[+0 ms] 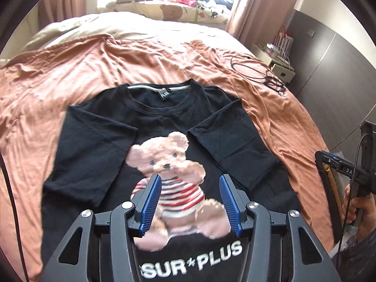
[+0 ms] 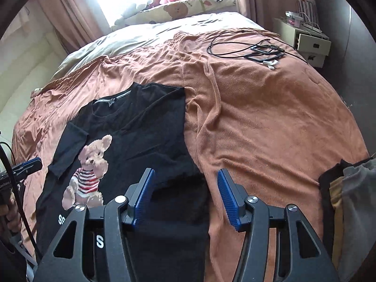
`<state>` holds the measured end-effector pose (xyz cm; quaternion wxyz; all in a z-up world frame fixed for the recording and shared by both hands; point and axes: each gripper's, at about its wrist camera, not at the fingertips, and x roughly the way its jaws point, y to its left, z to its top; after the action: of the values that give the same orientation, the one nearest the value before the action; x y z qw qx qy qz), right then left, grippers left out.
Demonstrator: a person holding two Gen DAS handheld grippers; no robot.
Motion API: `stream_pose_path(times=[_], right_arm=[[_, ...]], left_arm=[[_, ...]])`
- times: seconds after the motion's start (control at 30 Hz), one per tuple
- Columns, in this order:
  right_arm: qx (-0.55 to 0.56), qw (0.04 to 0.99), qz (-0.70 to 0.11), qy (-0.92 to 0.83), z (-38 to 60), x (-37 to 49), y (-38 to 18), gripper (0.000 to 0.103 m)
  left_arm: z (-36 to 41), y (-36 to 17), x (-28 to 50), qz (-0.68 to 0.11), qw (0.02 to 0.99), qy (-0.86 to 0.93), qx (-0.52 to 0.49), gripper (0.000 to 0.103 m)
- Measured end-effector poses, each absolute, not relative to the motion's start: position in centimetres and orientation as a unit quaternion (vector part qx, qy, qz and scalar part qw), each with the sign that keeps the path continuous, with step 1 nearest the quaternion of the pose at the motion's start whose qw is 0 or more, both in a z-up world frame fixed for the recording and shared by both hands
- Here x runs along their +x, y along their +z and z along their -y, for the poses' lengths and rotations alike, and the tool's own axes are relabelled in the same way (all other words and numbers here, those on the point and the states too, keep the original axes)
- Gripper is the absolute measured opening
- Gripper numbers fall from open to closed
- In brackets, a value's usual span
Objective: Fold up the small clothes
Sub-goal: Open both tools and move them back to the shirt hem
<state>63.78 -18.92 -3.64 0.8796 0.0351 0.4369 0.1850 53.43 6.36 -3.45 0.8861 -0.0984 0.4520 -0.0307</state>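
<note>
tongs (image 2: 185, 196) above t-shirt (image 2: 131, 136), cables (image 2: 246, 47) beyond

We see the black T-shirt (image 1: 164, 122) as matt knit cloth with a fuzzy, raised teddy print (image 1: 174, 178) at its centre. Under it the orange blanket (image 2: 270, 122) looks soft, napped and wrinkled. The left gripper (image 1: 190, 202) and right gripper (image 2: 185, 197) show matt black plastic, ribbed blue pads and shiny metal screws. At two o'clock lie glossy black cables (image 2: 246, 47).
</note>
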Motion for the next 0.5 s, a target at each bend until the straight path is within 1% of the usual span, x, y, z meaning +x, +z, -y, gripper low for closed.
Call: stream_pose_path(times=[0.03, 0.17, 0.2, 0.23, 0.27, 0.3, 0.33, 0.43, 0.5], right_arm=[[0.035, 0.880, -0.436, 0.185, 19.1, 63.0, -3.2, 0.053], [0.013, 0.883, -0.426, 0.194, 19.2, 59.2, -1.3, 0.054], [0.002, 0.884, -0.423, 0.198, 19.1, 58.3, -0.9, 0.060], [-0.006, 0.886, -0.420, 0.197, 19.0, 57.3, -0.4, 0.070], [-0.012, 0.888, -0.415, 0.196, 19.0, 56.3, 0.0, 0.075], [-0.016, 0.891, -0.410, 0.197, 18.9, 55.2, 0.5, 0.083], [-0.019, 0.893, -0.405, 0.194, 19.0, 54.2, 1.0, 0.086], [-0.018, 0.899, -0.393, 0.192, 19.2, 51.5, 2.3, 0.093], [-0.022, 0.900, -0.388, 0.196, 19.2, 49.9, 2.8, 0.094]], left_arm=[[-6.6, -2.8, 52.3, -0.446, 0.889, -0.025, -0.096, 0.060], [-8.1, -0.7, 48.3, -0.425, 0.899, -0.013, -0.104, 0.065], [-8.5, -0.2, 47.3, -0.420, 0.901, -0.009, -0.104, 0.069], [-8.9, 0.2, 46.4, -0.416, 0.904, -0.004, -0.103, 0.076], [-9.1, 0.6, 45.4, -0.411, 0.906, 0.000, -0.101, 0.080], [-9.4, 1.1, 44.4, -0.406, 0.909, 0.004, -0.097, 0.088], [-9.7, 1.5, 43.5, -0.401, 0.911, 0.006, -0.093, 0.094], [-10.5, 2.5, 40.9, -0.386, 0.918, 0.017, -0.092, 0.102], [-10.9, 2.9, 39.3, -0.379, 0.920, 0.016, -0.095, 0.103]])
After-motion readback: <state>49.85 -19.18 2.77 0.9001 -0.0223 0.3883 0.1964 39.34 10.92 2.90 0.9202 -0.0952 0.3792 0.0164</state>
